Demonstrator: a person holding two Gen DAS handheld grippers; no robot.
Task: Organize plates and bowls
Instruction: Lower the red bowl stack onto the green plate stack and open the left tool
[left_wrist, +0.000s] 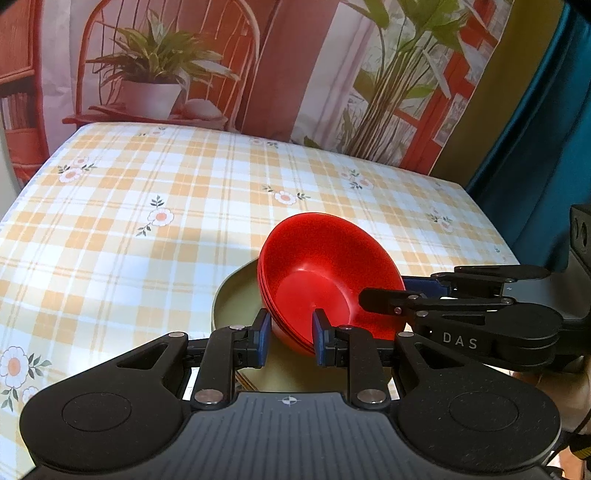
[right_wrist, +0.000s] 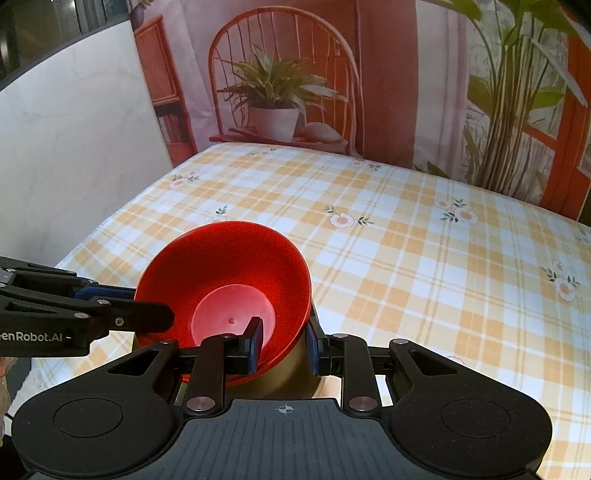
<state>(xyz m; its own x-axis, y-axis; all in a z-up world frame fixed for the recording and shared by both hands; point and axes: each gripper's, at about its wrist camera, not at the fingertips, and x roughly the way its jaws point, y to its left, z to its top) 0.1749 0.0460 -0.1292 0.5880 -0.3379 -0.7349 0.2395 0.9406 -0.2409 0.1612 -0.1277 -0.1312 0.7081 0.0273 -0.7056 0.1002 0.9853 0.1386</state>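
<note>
A: What's hidden? The olive-green round plate (left_wrist: 236, 295) is mostly covered by the stack of glossy red plastic bowls (left_wrist: 325, 280) and cut off behind the left claw (left_wrist: 289, 332). Exact bowl count is hard to tell; the rims are nested tight.

B: Same from the right wrist. The green plate (right_wrist: 295, 373) shows only as a sliver under the red bowls (right_wrist: 229, 288), beside the right claw (right_wrist: 282, 345).

A: Where's the stack? Tilted, straight ahead of the left claw, near rim between its blue pads (left_wrist: 263, 332).

B: For the right claw, ahead and slightly left, rim dropping between its fingers.

A: Left claw state: narrow gap, one pad outside the stack wall, one inside, pinching the rim.

B: Right claw: one finger inside the bowl, the other outside against the wall, clamped on the rim too. The left claw (right_wrist: 122, 295) comes in from its left, touching the far rim.

A: All of it over the yellow checked floral tablecloth (left_wrist: 147, 206).
</note>
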